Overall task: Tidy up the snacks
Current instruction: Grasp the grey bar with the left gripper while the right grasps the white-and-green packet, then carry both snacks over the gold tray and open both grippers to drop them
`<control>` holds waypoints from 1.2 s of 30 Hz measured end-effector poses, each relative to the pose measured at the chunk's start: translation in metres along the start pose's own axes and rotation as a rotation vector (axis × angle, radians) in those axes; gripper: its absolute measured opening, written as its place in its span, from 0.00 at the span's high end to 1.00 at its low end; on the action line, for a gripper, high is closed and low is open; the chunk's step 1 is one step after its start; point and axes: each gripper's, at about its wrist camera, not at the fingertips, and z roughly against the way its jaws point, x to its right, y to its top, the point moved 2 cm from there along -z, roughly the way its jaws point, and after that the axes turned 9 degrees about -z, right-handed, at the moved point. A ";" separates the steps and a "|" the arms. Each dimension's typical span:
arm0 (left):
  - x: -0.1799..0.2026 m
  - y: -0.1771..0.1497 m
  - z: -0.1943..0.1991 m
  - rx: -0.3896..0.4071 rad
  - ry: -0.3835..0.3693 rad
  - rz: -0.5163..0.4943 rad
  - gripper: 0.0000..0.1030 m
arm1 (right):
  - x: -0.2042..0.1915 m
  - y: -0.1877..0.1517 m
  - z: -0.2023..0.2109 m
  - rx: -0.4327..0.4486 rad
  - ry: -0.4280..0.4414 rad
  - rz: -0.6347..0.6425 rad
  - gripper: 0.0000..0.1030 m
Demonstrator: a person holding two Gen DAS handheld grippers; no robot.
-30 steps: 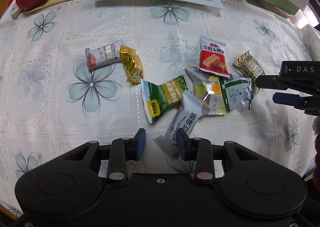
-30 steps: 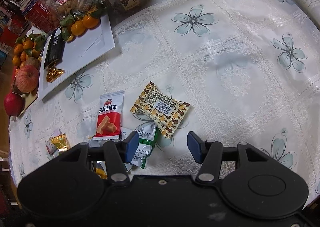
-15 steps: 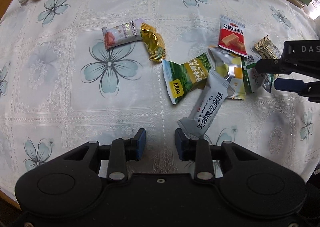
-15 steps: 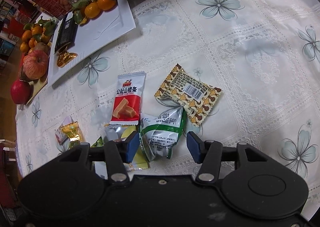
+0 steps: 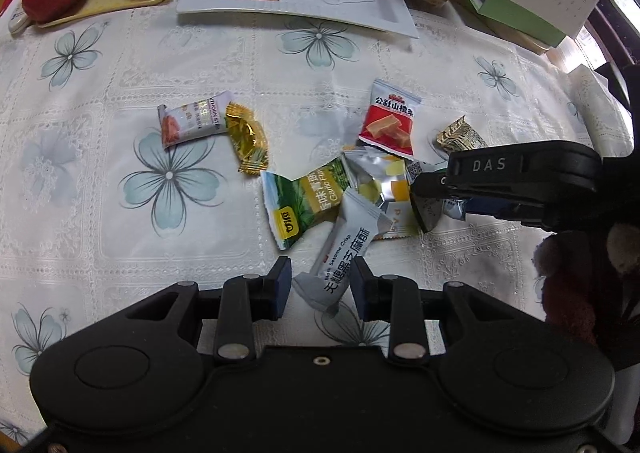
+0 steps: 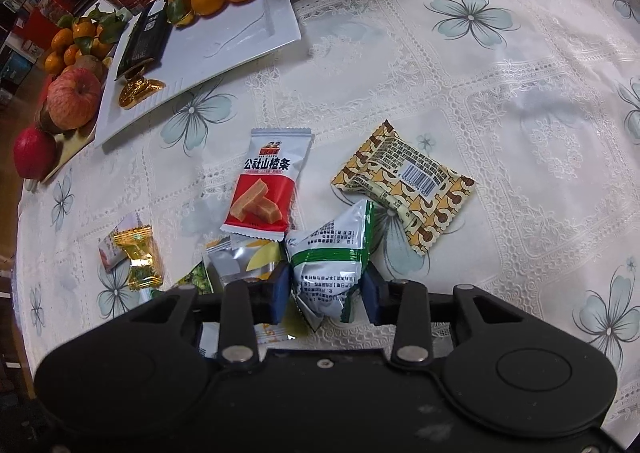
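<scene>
White lace cloth printed with pale blue flowers [image 5: 172, 177] covers the table, with a white tray [image 5: 320, 1] of tangerines and gold coins at its far edge and a scatter of snack packets in the middle. Nearest me, the left gripper [image 5: 320, 285] has its fingers set narrowly around the tail of the grey sesame crisp packet [image 5: 348, 249], which lies on the cloth against the green garlic packet [image 5: 304, 205]. The right gripper [image 6: 326, 289] pinches the white-and-green packet [image 6: 332, 265] between its blue pads, just beside the red hawthorn packet [image 6: 264, 189] and the yellow patterned packet [image 6: 404, 185].
</scene>
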 end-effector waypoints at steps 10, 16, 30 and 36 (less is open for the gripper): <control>0.018 0.006 -0.024 -0.017 0.052 -0.051 0.60 | 0.024 0.001 0.020 -0.022 0.003 -0.026 0.62; 0.025 0.011 -0.035 -0.051 0.081 -0.062 0.62 | 0.032 -0.001 0.021 -0.044 0.005 -0.038 0.62; 0.007 -0.031 -0.005 -0.098 0.035 0.063 0.72 | 0.043 -0.029 0.058 0.037 0.027 -0.028 0.62; 0.002 -0.080 0.015 -0.120 0.057 0.120 0.72 | 0.054 -0.074 0.101 0.106 0.103 -0.010 0.62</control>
